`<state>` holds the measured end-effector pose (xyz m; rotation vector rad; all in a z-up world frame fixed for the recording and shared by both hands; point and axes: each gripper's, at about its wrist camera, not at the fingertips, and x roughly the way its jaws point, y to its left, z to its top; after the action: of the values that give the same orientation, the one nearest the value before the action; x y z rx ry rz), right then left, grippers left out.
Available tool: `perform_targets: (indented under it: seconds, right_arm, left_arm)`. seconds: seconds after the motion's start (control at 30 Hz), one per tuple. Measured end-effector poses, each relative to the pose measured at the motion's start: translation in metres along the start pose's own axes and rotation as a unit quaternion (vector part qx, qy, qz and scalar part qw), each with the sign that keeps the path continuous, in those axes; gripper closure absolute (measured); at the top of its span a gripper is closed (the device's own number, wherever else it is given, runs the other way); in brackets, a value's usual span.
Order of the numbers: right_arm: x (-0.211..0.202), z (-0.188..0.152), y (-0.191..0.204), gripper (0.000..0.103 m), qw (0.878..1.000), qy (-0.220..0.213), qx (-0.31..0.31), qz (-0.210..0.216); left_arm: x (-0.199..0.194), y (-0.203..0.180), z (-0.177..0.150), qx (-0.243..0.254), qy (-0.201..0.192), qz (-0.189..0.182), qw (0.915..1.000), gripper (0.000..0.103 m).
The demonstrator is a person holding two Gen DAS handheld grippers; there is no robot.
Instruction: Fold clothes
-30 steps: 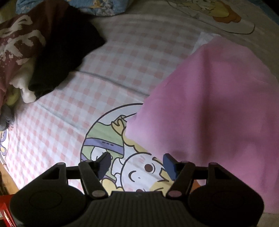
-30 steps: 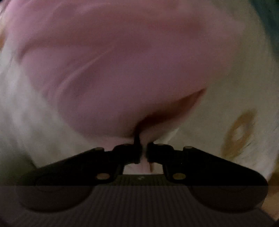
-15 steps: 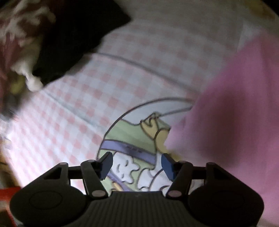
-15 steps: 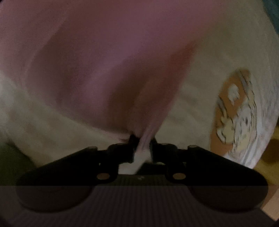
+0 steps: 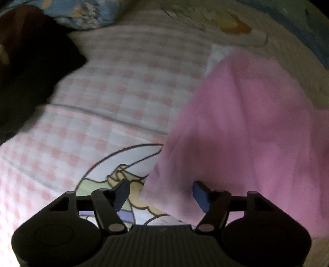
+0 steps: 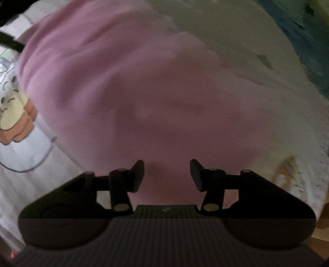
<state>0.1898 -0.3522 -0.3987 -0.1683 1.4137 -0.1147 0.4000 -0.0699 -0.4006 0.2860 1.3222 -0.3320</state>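
A pink garment (image 5: 242, 127) lies on the checked cartoon bed sheet (image 5: 115, 98), filling the right half of the left wrist view. My left gripper (image 5: 160, 195) is open, its jaws set on either side of the garment's near left corner, with cloth between them. In the right wrist view the same pink garment (image 6: 144, 92) fills the middle. My right gripper (image 6: 167, 174) is open and empty, just above the garment's near edge.
A dark garment pile (image 5: 30, 67) lies at the far left of the bed. A blue patterned pillow (image 5: 82, 14) lies at the back. A blue blanket edge (image 6: 304, 41) shows at the right. The sheet's cartoon print (image 6: 14, 106) lies left of the garment.
My right gripper was shut on the pink cloth and has opened, letting it drop. My left gripper has moved right so the garment's corner now lies between its jaws.
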Motion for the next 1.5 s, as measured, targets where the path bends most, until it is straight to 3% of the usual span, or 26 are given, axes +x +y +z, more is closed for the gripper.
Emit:
perform_targets:
  seconds: [0.03, 0.1, 0.17, 0.23, 0.3, 0.37, 0.43, 0.5, 0.63, 0.73, 0.8, 0.87, 1.0, 1.1, 1.17, 1.2, 1.23, 1.27, 1.4, 1.5]
  right_arm:
    - [0.006, 0.001, 0.008, 0.052, 1.000, -0.001, -0.001, 0.001]
    - [0.013, 0.003, 0.018, 0.052, 1.000, 0.000, 0.003, -0.012]
    - [0.018, 0.004, 0.020, 0.051, 1.000, 0.006, 0.011, -0.022]
    - [0.018, 0.007, 0.018, 0.039, 0.999, 0.014, 0.017, -0.037]
    - [0.025, 0.004, 0.012, 0.027, 0.999, 0.018, 0.023, -0.045]
    - [0.030, 0.002, 0.005, 0.020, 0.998, 0.021, 0.033, -0.045]
    - [0.031, 0.002, -0.001, 0.020, 0.998, 0.027, 0.042, -0.033]
    - [0.025, 0.004, -0.008, 0.020, 0.999, 0.025, 0.044, -0.018]
    - [-0.016, 0.008, -0.049, 0.020, 0.996, -0.050, 0.077, 0.003]
    - [-0.024, 0.010, -0.114, 0.020, 0.983, -0.088, 0.162, -0.002]
    - [-0.014, 0.012, -0.156, 0.020, 0.972, -0.100, 0.214, -0.012]
    - [-0.002, 0.013, -0.189, 0.020, 0.961, -0.111, 0.254, -0.016]
    - [0.015, 0.013, -0.207, 0.020, 0.951, -0.116, 0.285, -0.012]
    - [0.026, 0.017, -0.203, 0.020, 0.947, -0.120, 0.297, 0.000]
    - [0.035, 0.016, -0.198, 0.026, 0.946, -0.123, 0.300, 0.004]
    - [0.041, 0.018, -0.199, 0.039, 0.946, -0.123, 0.299, 0.010]
    - [0.048, 0.021, -0.204, 0.074, 0.947, -0.123, 0.296, 0.021]
    - [0.048, 0.021, -0.202, 0.087, 0.947, -0.123, 0.293, 0.033]
    - [0.021, 0.022, -0.201, 0.089, 0.936, -0.172, 0.309, 0.001]
    - [0.035, 0.031, -0.214, 0.089, 0.932, -0.168, 0.320, -0.011]
  left_arm:
    - [0.007, -0.004, 0.000, 0.007, 0.010, -0.003, 0.9999, 0.093]
    - [0.005, -0.011, 0.005, 0.004, 0.016, 0.014, 0.9998, 0.095]
    - [-0.017, 0.002, 0.016, -0.053, -0.002, 0.014, 0.9985, 0.096]
    - [-0.029, 0.040, 0.026, -0.140, -0.009, -0.011, 0.9901, 0.095]
    - [-0.004, 0.065, 0.029, -0.173, 0.041, -0.021, 0.9839, 0.095]
    - [0.018, 0.059, 0.026, -0.145, 0.071, -0.005, 0.9869, 0.094]
    - [0.015, 0.036, 0.027, -0.085, 0.053, 0.031, 0.9944, 0.093]
    - [0.003, 0.027, 0.027, -0.074, 0.047, 0.040, 0.9954, 0.091]
    - [-0.032, 0.015, 0.038, -0.054, 0.016, 0.051, 0.9971, 0.082]
    - [-0.058, -0.005, 0.061, -0.034, -0.024, 0.057, 0.9975, 0.083]
    - [-0.068, -0.024, 0.089, -0.011, -0.058, 0.043, 0.9973, 0.079]
    - [-0.069, -0.047, 0.118, 0.014, -0.074, 0.015, 0.9970, 0.064]
    - [-0.032, -0.094, 0.164, 0.069, -0.051, -0.021, 0.9961, 0.059]
    - [0.002, -0.119, 0.182, 0.101, -0.019, 0.007, 0.9947, 0.059]
    - [0.018, -0.124, 0.185, 0.108, -0.004, 0.009, 0.9940, 0.060]
    - [0.021, -0.127, 0.183, 0.116, -0.006, 0.016, 0.9931, 0.061]
    - [0.024, -0.131, 0.182, 0.123, -0.007, 0.024, 0.9921, 0.074]
    - [0.025, -0.133, 0.181, 0.128, -0.012, 0.031, 0.9912, 0.089]
    - [0.011, -0.133, 0.189, 0.102, -0.065, 0.060, 0.9909, 0.090]
    - [0.040, -0.129, 0.206, 0.068, -0.036, 0.066, 0.9949, 0.088]
